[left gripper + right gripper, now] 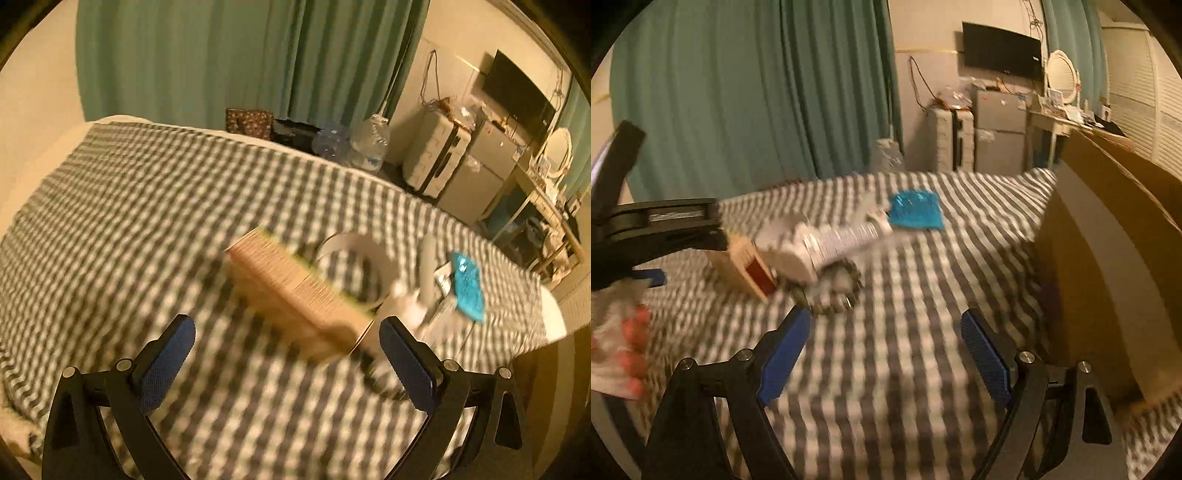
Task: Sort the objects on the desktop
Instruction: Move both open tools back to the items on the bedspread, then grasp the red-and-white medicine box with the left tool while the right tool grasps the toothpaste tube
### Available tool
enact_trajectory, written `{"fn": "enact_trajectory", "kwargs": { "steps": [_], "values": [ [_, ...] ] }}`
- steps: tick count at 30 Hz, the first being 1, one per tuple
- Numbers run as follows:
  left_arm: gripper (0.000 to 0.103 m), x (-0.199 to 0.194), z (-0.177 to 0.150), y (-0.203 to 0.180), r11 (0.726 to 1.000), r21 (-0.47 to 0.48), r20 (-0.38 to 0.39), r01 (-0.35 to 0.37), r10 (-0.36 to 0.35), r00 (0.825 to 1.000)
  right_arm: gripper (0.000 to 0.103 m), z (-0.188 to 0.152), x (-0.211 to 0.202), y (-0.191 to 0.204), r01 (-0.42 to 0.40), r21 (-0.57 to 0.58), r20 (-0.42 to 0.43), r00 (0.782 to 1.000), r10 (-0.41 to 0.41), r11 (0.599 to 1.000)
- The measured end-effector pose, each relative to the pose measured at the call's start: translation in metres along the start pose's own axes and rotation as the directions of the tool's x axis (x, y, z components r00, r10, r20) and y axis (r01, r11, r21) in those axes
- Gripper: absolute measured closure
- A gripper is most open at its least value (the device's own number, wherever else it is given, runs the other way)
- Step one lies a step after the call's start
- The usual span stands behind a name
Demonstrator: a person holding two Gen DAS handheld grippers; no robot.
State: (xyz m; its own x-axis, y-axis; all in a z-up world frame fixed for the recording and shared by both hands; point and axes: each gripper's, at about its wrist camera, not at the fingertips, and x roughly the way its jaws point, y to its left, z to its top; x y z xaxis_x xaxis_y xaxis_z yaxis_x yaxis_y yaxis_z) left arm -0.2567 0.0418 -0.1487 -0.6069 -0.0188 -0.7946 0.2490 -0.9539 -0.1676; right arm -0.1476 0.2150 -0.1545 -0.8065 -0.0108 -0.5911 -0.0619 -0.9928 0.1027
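A thick book (295, 288) with a green cover lies on the checked cloth (147, 206), its page edges towards me. Behind it are a white tape ring (354, 254), a white tube (428, 266) and a blue packet (467, 288). My left gripper (286, 339) is open just short of the book, with nothing between its pads. My right gripper (886, 325) is open over bare cloth (886, 369). Ahead of it are the book (738, 266), the white tube (846, 236), a small beaded ring (834, 291) and the blue packet (916, 212). Both views are blurred.
A tall cardboard box (1108, 258) stands close on the right of my right gripper. A gloved hand (624, 343) and the left tool's black frame (665, 225) fill that view's left edge. Water bottles (354, 144) and a suitcase (436, 158) stand beyond the cloth's far edge.
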Motion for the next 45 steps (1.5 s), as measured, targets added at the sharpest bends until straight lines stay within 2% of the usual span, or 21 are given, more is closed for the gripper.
{"fn": "enact_trajectory", "kwargs": {
  "steps": [2, 5, 7, 11, 13, 15, 16, 20, 21, 25, 28, 31, 32, 33, 34, 35, 36, 38, 39, 41, 45],
  "values": [
    [0.001, 0.013, 0.007, -0.006, 1.0, -0.013, -0.013, 0.005, -0.005, 1.0, 0.019, 0.008, 0.015, 0.005, -0.021, -0.007, 0.018, 1.0, 0.021, 1.0],
    [0.001, 0.035, 0.013, -0.008, 0.999, -0.003, -0.043, -0.048, 0.048, 0.998, 0.019, 0.016, 0.036, 0.013, -0.03, -0.023, 0.031, 0.999, 0.031, 0.999],
    [0.001, 0.051, 0.013, -0.002, 0.999, -0.008, -0.067, -0.054, 0.053, 0.996, 0.019, 0.018, 0.045, 0.015, -0.053, -0.012, 0.026, 0.998, 0.053, 0.999],
    [0.001, 0.081, 0.007, 0.021, 0.999, -0.038, -0.168, 0.025, -0.031, 0.985, 0.019, 0.015, 0.056, 0.019, -0.06, -0.02, -0.004, 0.998, 0.06, 0.998],
    [0.001, 0.085, 0.001, 0.031, 0.993, -0.046, -0.16, 0.111, -0.117, 0.98, 0.019, 0.014, 0.056, 0.021, -0.048, -0.047, 0.003, 0.999, 0.048, 0.998],
    [0.002, 0.083, -0.004, 0.034, 0.988, 0.014, -0.13, 0.154, -0.151, 0.98, 0.019, 0.015, 0.056, 0.023, -0.062, -0.05, 0.012, 0.998, 0.062, 0.997],
    [0.006, 0.081, -0.006, 0.034, 0.986, 0.034, -0.123, 0.162, -0.157, 0.98, 0.019, 0.015, 0.056, 0.023, -0.07, -0.045, 0.011, 0.997, 0.071, 0.997],
    [0.041, 0.08, -0.005, 0.045, 0.977, -0.025, -0.161, 0.213, -0.214, 0.963, 0.019, 0.021, 0.058, 0.024, -0.087, -0.01, 0.019, 0.996, 0.087, 0.996],
    [0.042, 0.08, -0.005, 0.051, 0.974, -0.046, -0.167, 0.221, -0.226, 0.96, 0.019, 0.023, 0.059, 0.023, -0.086, 0.008, 0.02, 0.996, 0.086, 0.996],
    [0.056, 0.074, -0.004, 0.062, 0.962, -0.087, -0.17, 0.258, -0.269, 0.948, 0.019, 0.034, 0.066, 0.021, -0.096, 0.085, 0.028, 0.995, 0.094, 0.992],
    [0.063, 0.067, -0.003, 0.066, 0.965, -0.073, -0.128, 0.252, -0.26, 0.957, 0.019, 0.042, 0.077, 0.019, -0.081, 0.15, 0.023, 0.997, 0.078, 0.985],
    [0.066, 0.053, -0.002, 0.06, 0.975, 0.005, -0.043, 0.222, -0.222, 0.974, 0.019, 0.047, 0.095, 0.012, -0.09, 0.251, -0.015, 0.995, 0.097, 0.964],
    [0.066, 0.046, -0.002, 0.056, 0.972, 0.045, -0.003, 0.229, -0.229, 0.973, 0.019, 0.047, 0.101, 0.009, -0.099, 0.288, -0.028, 0.993, 0.112, 0.953],
    [0.066, 0.039, -0.003, 0.058, 0.966, 0.054, 0.047, 0.253, -0.255, 0.966, 0.02, 0.046, 0.109, 0.005, -0.112, 0.334, -0.041, 0.99, 0.133, 0.936],
    [0.066, 0.035, -0.001, 0.059, 0.961, 0.055, 0.087, 0.272, -0.276, 0.957, 0.022, 0.047, 0.116, 0.002, -0.117, 0.361, -0.05, 0.988, 0.144, 0.925],
    [0.066, 0.027, -0.001, 0.057, 0.957, 0.087, 0.142, 0.277, -0.287, 0.947, 0.03, 0.048, 0.121, 0.001, -0.123, 0.371, -0.054, 0.987, 0.153, 0.92],
    [0.066, 0.024, 0.0, 0.054, 0.959, 0.114, 0.158, 0.259, -0.275, 0.948, 0.043, 0.049, 0.128, 0.001, -0.12, 0.362, -0.069, 0.986, 0.154, 0.925],
    [0.066, 0.024, 0.0, 0.05, 0.959, 0.157, 0.161, 0.238, -0.262, 0.952, 0.056, 0.052, 0.136, 0.001, -0.121, 0.347, -0.092, 0.982, 0.162, 0.93],
    [0.066, 0.026, -0.002, 0.053, 0.963, 0.144, 0.165, 0.229, -0.252, 0.954, 0.062, 0.052, 0.138, -0.001, -0.126, 0.352, -0.104, 0.98, 0.172, 0.927],
    [0.066, 0.033, -0.001, 0.052, 0.962, 0.14, 0.127, 0.236, -0.254, 0.959, 0.067, 0.049, 0.138, -0.007, -0.134, 0.366, -0.106, 0.977, 0.184, 0.921],
    [0.066, 0.042, -0.005, 0.051, 0.969, 0.145, 0.109, 0.202, -0.218, 0.97, 0.073, 0.046, 0.13, -0.015, -0.12, 0.34, -0.127, 0.977, 0.172, 0.933]
  ]
}}
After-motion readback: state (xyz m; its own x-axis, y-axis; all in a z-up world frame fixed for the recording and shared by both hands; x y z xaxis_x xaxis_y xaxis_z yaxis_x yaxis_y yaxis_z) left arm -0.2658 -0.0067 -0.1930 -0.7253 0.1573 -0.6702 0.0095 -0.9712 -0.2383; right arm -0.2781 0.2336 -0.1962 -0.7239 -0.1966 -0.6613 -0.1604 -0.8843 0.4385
